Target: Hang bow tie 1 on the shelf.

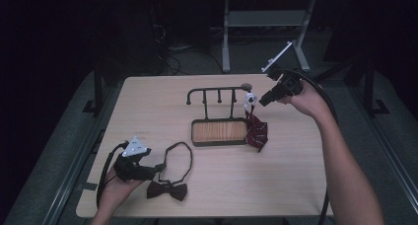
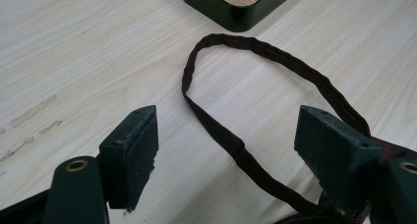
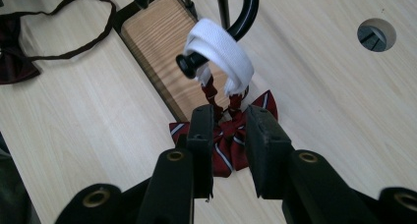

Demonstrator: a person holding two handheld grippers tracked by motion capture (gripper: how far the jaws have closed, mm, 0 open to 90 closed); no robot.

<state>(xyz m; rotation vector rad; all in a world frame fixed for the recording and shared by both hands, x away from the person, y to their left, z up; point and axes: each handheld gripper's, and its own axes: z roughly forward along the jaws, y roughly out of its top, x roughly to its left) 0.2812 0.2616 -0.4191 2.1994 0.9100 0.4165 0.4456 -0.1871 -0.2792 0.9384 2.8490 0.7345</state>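
At the near edge of the table, the left gripper rested low on the wood with its jaws spread wide and nothing between the pads. In the left gripper view the thin dark strap of the dark bow tie ran across the gap between the jaws without either pad touching it. The bow tie itself lay flat just beside that gripper, its strap looped out toward the middle of the table.

Farther in stood the rack, a dark metal rail with hooks rising from a tray base with a wood-grain inset. The striped red bow tie hung from the hook at the rack's right end by its white band, which wrapped over the hook's knobbed tip; the bow dangled against the right end of the base.

Beyond that, at the far right of the table, the right gripper was held up in the air, pointed at that hook. Its jaws stood a little apart, and the right gripper view showed the red bow seen through the gap between them, lower down; the pads were not pressing on it. A round hole showed in the table past the rack.
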